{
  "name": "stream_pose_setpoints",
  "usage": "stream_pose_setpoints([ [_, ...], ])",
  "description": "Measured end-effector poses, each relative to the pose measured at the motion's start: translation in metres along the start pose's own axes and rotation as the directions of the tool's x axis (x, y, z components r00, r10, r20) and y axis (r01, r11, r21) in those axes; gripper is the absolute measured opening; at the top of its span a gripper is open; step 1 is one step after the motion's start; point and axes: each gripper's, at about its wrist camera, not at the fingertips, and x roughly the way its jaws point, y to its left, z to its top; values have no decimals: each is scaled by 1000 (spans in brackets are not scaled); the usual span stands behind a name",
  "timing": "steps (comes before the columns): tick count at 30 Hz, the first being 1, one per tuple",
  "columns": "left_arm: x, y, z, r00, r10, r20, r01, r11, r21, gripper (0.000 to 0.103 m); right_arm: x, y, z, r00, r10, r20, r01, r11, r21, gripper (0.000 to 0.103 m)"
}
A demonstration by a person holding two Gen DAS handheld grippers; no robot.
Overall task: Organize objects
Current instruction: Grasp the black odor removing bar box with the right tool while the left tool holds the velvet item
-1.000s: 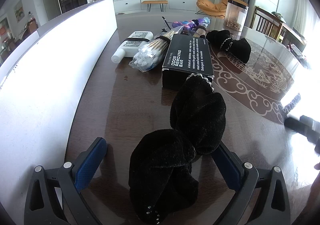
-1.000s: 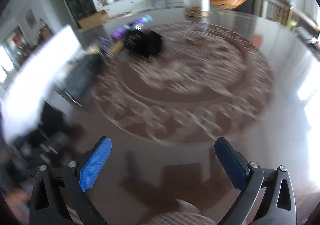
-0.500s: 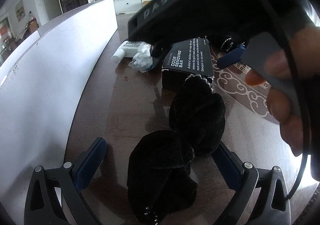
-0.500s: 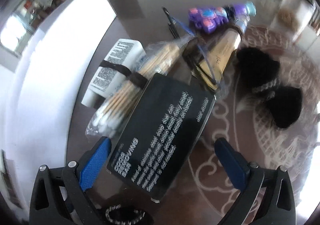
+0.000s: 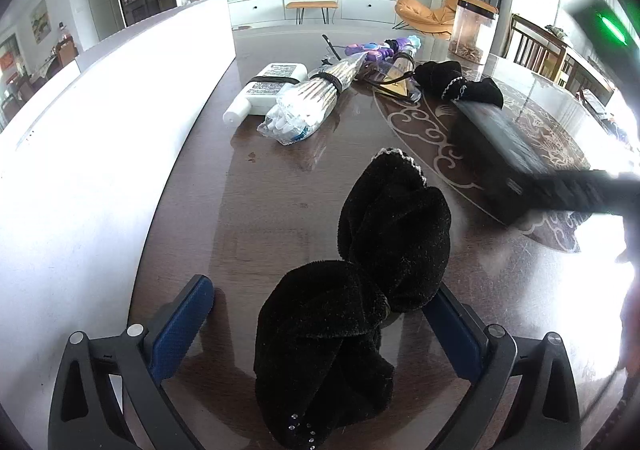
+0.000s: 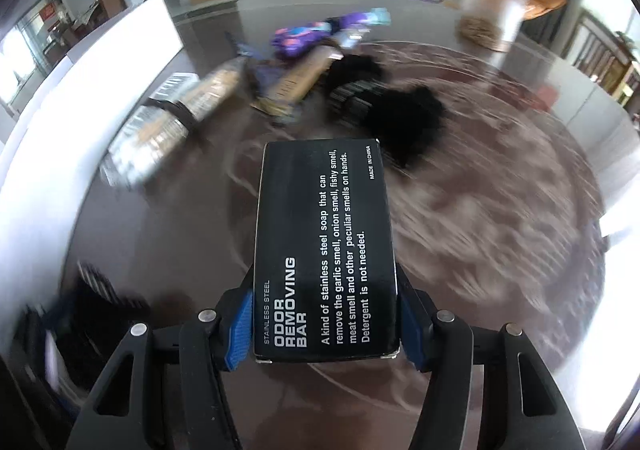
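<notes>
A black velvet cloth (image 5: 360,306) lies bunched on the dark wooden table (image 5: 256,218), between the spread fingers of my left gripper (image 5: 316,326), which is open; the cloth reaches the right pad (image 5: 448,330). My right gripper (image 6: 326,326) has its jaws closing, and both blue pads press the sides of the black "Odor Removing Bar" box (image 6: 324,246), which is held above the table. In the left wrist view the same box (image 5: 504,146) shows blurred at the right, with a dark finger (image 5: 580,194) of the right gripper across it.
Further back lie a white bottle (image 5: 268,88), a bag of cotton swabs (image 5: 312,102), a purple toy (image 5: 372,50), a clear packet (image 5: 396,82) and a second black cloth (image 5: 456,84). A clear canister (image 5: 474,32) stands far right. A white panel (image 5: 100,130) runs along the table's left side.
My right gripper swung over the box, closed on it and carried it off to the right, away from the swabs. The left gripper and its cloth stayed put.
</notes>
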Motion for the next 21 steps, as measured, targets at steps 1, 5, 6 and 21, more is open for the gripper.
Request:
stream_pose_setpoints([
  [1,1,0,1,1000,0,0,0,1000,-1,103,-7,-9,-17,1000,-12,26,12,1000,10,60],
  [5,1,-1,2,1000,1,0,-1,1000,-1,103,-26,-31,-58,993,-55,109,50,997,51,60],
  [6,2,-1,3,1000,2,0,-2,1000,-1,103,-34,-36,-69,989,-64,134,55,996,70,60],
  [21,2,-4,2,1000,5,2,-5,1000,-2,103,-29,-58,-89,980,-87,182,62,989,136,94],
])
